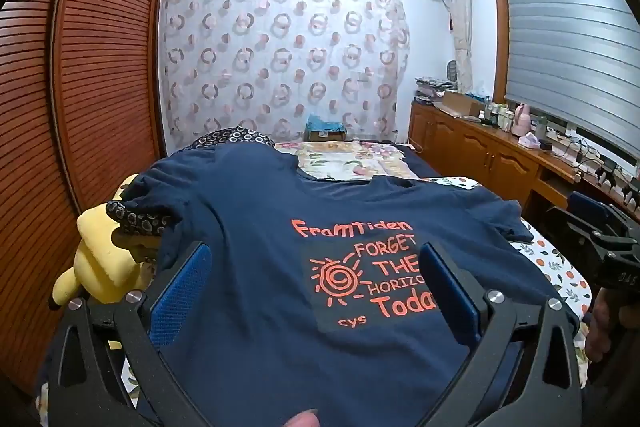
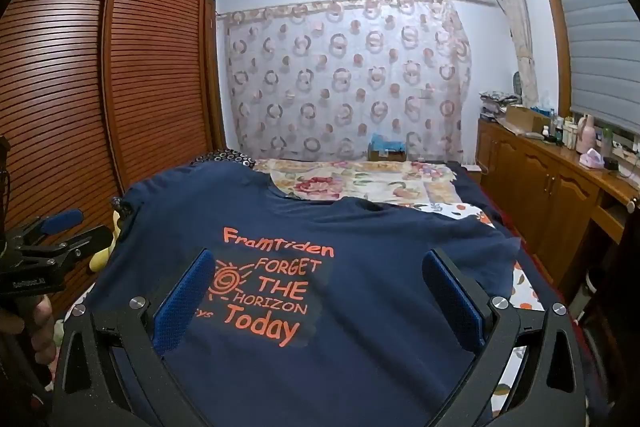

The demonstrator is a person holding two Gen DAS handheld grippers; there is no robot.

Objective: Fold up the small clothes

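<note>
A navy T-shirt (image 1: 256, 227) with orange print lies spread flat, print side up, on the bed; it also shows in the right wrist view (image 2: 360, 307). My left gripper (image 1: 316, 263) is open and empty, hovering over the shirt's lower half, blue pads on either side of the print. My right gripper (image 2: 320, 271) is open and empty too, over the same area. The right gripper also shows at the right edge of the left wrist view (image 1: 592, 227), and the left gripper at the left edge of the right wrist view (image 2: 68, 223).
A yellow plush toy (image 1: 100, 259) and a dark ring-patterned cloth (image 1: 136, 217) lie left of the shirt. A floral quilt (image 2: 360, 183) covers the far bed. A louvered wardrobe (image 2: 100, 87) stands left, a cluttered wooden counter (image 2: 560, 163) right.
</note>
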